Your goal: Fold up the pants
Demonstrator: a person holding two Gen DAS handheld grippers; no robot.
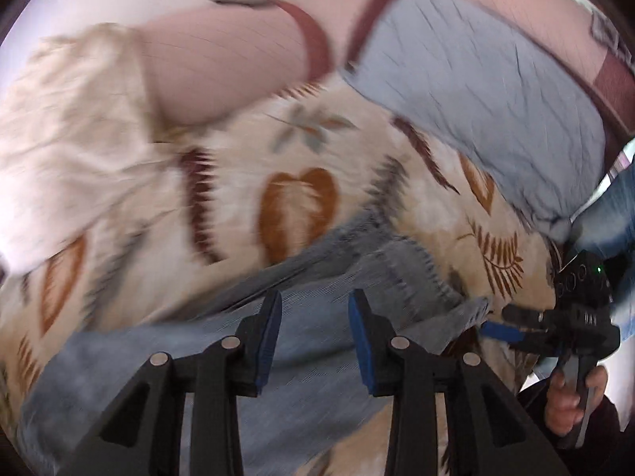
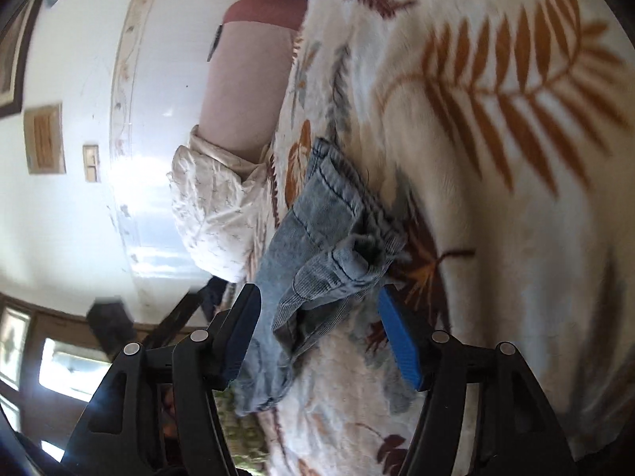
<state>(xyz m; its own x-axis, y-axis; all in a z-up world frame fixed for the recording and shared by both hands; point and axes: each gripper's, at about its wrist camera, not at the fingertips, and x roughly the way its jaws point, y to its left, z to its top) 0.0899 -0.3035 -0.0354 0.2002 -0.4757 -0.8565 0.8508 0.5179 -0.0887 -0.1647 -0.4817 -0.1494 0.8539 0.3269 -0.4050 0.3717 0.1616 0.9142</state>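
Note:
The pants are light blue jeans (image 1: 317,341) lying on a cream bedspread with leaf prints (image 1: 301,150). In the left wrist view my left gripper (image 1: 315,329) hovers just above the denim with its jaws apart and nothing between them. The right gripper (image 1: 512,325) shows at the right edge of that view, near the jeans' end, held by a hand. In the right wrist view my right gripper (image 2: 317,337) is open, its blue pads on either side of a bunched end of the jeans (image 2: 329,246), not closed on it.
A pink pillow (image 1: 222,67) and a grey-blue pillow (image 1: 476,91) lie at the head of the bed. A cream crumpled cloth (image 1: 79,119) lies beside the pink pillow. In the right wrist view a white wall (image 2: 99,119) and windows lie past the bed edge.

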